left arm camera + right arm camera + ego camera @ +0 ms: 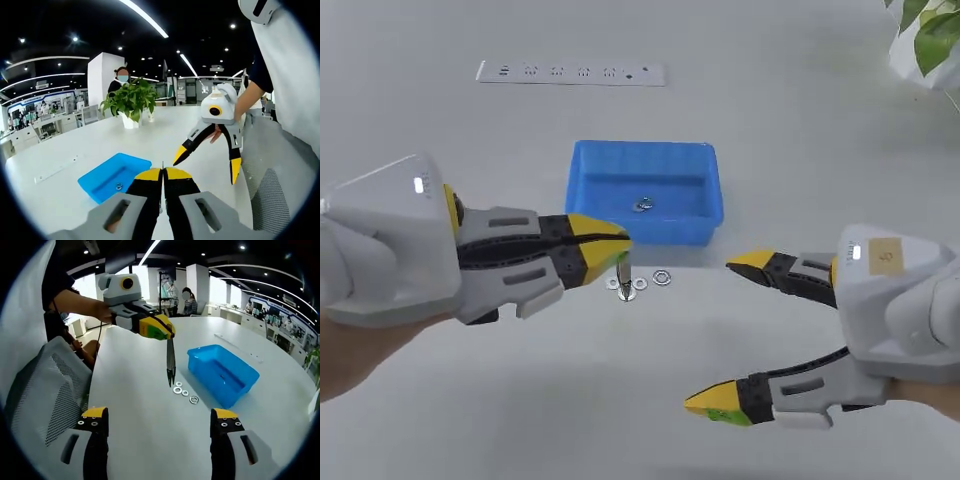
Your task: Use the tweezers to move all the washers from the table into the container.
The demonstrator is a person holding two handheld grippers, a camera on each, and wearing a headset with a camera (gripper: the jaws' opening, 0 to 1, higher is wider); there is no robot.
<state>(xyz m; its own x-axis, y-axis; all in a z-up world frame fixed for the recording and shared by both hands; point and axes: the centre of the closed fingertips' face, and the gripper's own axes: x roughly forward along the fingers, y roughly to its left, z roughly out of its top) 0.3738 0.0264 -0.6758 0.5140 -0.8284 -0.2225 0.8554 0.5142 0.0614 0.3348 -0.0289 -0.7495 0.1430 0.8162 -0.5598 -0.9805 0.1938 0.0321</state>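
The washers [648,281] lie in a row on the surface [520,400], just near of the container [588,168]. The tweezers [623,274] hang over the leftmost, clamped in the left gripper [608,240] jaws. The right gripper [715,333] jaws are wide and empty. Best to straddle one rim squarely, then pinch gently

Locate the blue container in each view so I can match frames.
Head view: blue container upper centre, behind the washers.
Left gripper view: container lower left.
Right gripper view: container right of centre, past the washers.
Shared landmark: white power strip on the table.
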